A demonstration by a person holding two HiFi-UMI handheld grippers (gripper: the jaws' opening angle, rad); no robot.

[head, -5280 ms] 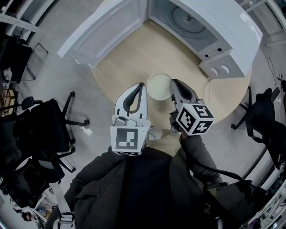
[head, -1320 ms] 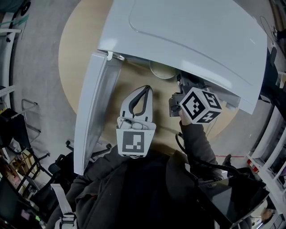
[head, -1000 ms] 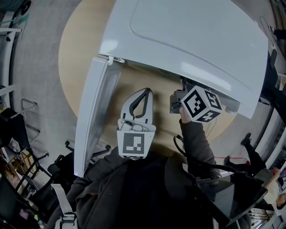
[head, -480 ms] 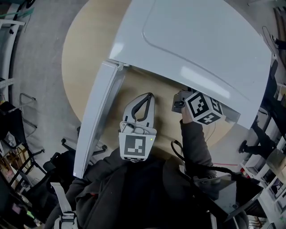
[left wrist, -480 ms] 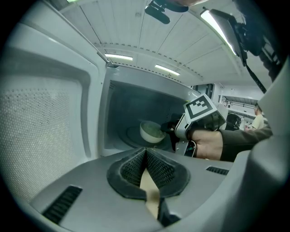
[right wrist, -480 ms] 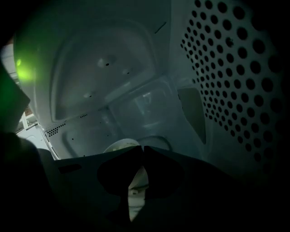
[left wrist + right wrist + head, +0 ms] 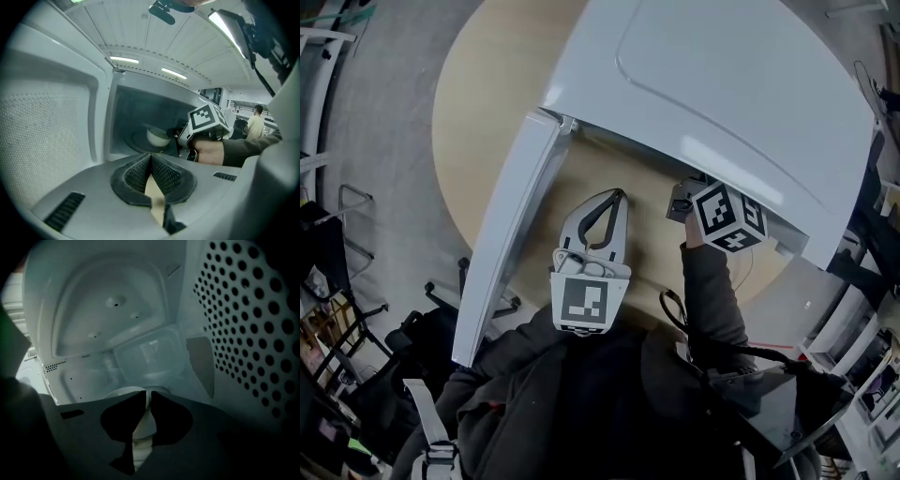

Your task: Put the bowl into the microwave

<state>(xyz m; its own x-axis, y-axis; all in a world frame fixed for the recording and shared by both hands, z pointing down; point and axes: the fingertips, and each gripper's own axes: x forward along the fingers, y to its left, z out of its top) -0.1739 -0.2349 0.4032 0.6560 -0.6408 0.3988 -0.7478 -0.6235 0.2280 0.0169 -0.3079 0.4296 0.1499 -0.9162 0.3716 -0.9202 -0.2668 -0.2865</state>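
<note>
Step in hand: the placing itself. The bowl (image 7: 157, 136) is already inside the microwave (image 7: 722, 103), mid-cavity on or just over the turntable (image 7: 133, 143); can't tell if its base has touched down. The right gripper (image 7: 150, 399) reaches in through the microwave's mouth w/ its fingers pinched on the bowl's near wall, white rim showing either side of the tips. The left gripper (image 7: 150, 156) waits outside, in front of the mouth and beside the open door (image 7: 511, 244), fingers pressed together w/ nothing btwn them. Next move, as I judge it: make sure the bowl sits flat, spread the right fingers just enough to free the rim, then back straight out of the microwave w/o dragging or tipping the bowl. The cavity's side wall is close on the right, so not much room to swing. Door prob. follows, though the task doesn't ask for it. Vs. approx. five sec ago: the bowl then sat on the table (image 7: 478, 112) in front of the microwave, btwn both grippers; now it's gone from the table, and in the head view the microwave's top hides it. A sec or so back its rim still peeked out at the mouth. The left gripper has hardly shifted and stays shut.
</note>
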